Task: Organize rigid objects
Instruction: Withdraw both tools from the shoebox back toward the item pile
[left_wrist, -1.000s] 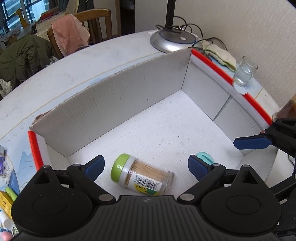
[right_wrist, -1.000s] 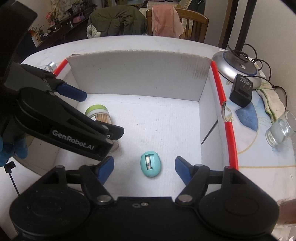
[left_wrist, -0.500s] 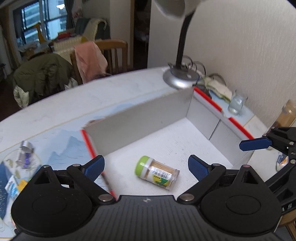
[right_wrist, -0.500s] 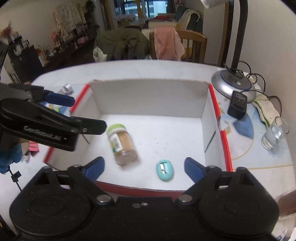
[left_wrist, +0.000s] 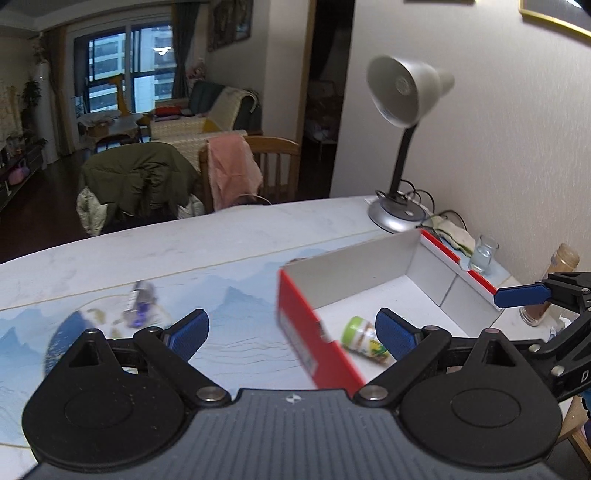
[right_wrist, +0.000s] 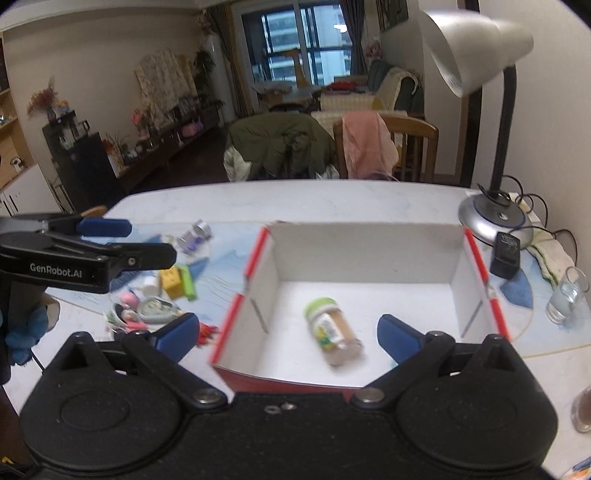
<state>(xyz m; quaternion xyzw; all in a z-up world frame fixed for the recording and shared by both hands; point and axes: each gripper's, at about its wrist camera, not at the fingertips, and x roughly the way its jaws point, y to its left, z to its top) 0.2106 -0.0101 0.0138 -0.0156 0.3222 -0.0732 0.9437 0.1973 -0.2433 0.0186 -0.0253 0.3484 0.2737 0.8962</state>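
An open cardboard box (right_wrist: 364, 254) with red outer sides stands on the table; it also shows in the left wrist view (left_wrist: 369, 269). A toothpick jar with a green lid (right_wrist: 332, 330) lies on its side inside the box, also seen in the left wrist view (left_wrist: 364, 338). My left gripper (left_wrist: 291, 334) is open and empty, raised above the box's left wall. My right gripper (right_wrist: 286, 334) is open and empty, raised above the box's near wall. Several small loose items (right_wrist: 162, 295) lie on the table left of the box.
A desk lamp (right_wrist: 491, 218) stands behind the box at the right, with a black adapter (right_wrist: 504, 254), a cloth (right_wrist: 550, 254) and a glass of water (right_wrist: 567, 295) beside it. A brown jar (left_wrist: 543, 291) stands at the table's right edge. Chairs (right_wrist: 388, 147) stand beyond the table.
Both grippers have pulled up and back out of the box, still open. The left one has swung left over the box's left wall. The jar stays in the box.
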